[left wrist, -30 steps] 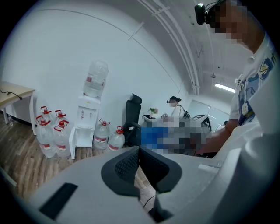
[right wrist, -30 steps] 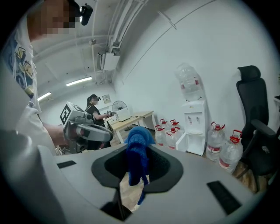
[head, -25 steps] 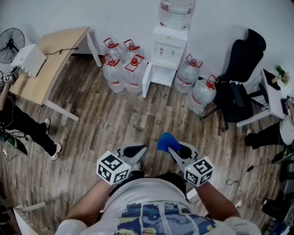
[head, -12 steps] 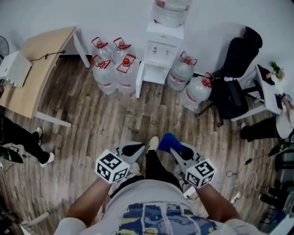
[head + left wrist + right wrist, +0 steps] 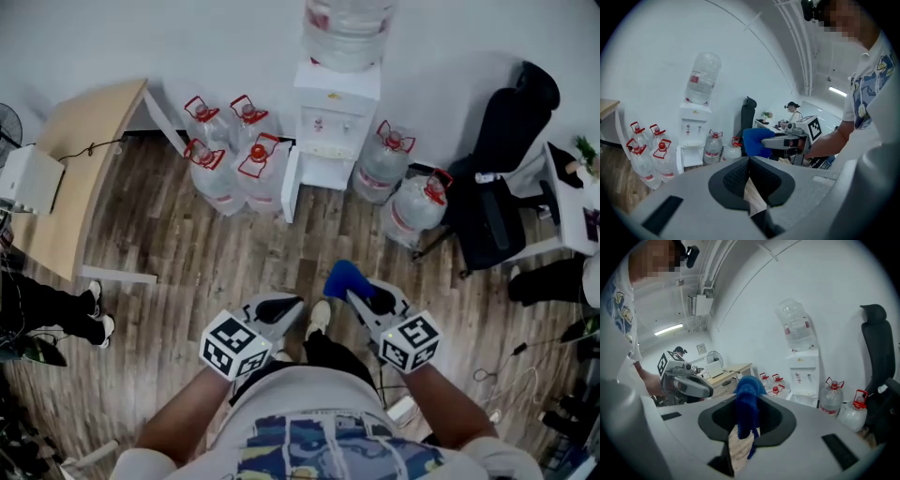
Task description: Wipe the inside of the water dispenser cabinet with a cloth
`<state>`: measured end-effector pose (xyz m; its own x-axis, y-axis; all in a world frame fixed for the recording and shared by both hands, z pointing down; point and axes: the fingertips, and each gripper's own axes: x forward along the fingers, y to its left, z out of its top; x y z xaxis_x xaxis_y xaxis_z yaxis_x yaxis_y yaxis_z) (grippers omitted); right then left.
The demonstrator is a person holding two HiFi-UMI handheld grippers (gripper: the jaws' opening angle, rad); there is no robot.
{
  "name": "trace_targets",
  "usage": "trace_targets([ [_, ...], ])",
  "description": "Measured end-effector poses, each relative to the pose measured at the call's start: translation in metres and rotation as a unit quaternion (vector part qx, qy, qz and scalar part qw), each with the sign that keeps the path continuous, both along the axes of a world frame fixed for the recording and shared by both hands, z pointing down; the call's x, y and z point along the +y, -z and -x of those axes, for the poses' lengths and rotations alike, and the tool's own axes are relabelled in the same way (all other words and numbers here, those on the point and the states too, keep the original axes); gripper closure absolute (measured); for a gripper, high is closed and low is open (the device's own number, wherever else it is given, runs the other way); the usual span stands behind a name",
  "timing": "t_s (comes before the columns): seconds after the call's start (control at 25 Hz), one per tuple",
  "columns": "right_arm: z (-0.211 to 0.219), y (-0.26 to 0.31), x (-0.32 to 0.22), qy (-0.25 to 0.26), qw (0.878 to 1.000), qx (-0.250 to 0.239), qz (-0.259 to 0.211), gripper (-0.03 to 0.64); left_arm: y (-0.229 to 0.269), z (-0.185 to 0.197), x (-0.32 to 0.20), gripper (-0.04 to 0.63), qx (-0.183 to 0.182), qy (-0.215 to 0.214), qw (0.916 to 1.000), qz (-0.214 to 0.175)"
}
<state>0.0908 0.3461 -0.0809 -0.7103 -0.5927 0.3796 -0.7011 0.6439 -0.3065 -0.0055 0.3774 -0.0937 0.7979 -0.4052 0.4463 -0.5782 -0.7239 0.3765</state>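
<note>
The white water dispenser stands against the far wall with a big bottle on top. Its lower cabinet door hangs open to the left. The dispenser also shows in the left gripper view, and the dispenser in the right gripper view. My right gripper is shut on a blue cloth, held low in front of me and well short of the cabinet. The cloth hangs bunched between the jaws. My left gripper is shut with nothing in it, beside the right one.
Several full water bottles crowd the floor left of the dispenser, and two more bottles stand right of it. A black office chair is at the right, a wooden desk at the left. Cables lie on the floor at the right.
The person has stepped towards the dispenser, one foot now forward between the grippers. Both grippers keep their pose, the cloth still held.
</note>
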Motion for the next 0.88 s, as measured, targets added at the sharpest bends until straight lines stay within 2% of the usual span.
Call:
trace_targets([
  [0.2,-0.021,-0.011,-0.063,0.013,1.0,-0.002,-0.001,0.532,0.0,-0.031,-0.061,0.592,0.003,0.003,1.0,0.001],
  [0.4,-0.04,-0.028,-0.106,-0.003,1.0,-0.004,0.016,0.532,-0.004,-0.051,-0.101,0.592,0.006,-0.002,0.9999,0.014],
  [0.68,-0.046,-0.059,-0.164,-0.026,0.999,0.016,0.034,0.532,-0.029,-0.052,-0.155,0.592,0.015,-0.015,0.9992,0.035],
  [0.88,-0.041,-0.091,-0.225,-0.047,0.997,0.04,0.037,0.532,-0.057,-0.044,-0.209,0.592,0.024,-0.03,0.9986,0.038],
])
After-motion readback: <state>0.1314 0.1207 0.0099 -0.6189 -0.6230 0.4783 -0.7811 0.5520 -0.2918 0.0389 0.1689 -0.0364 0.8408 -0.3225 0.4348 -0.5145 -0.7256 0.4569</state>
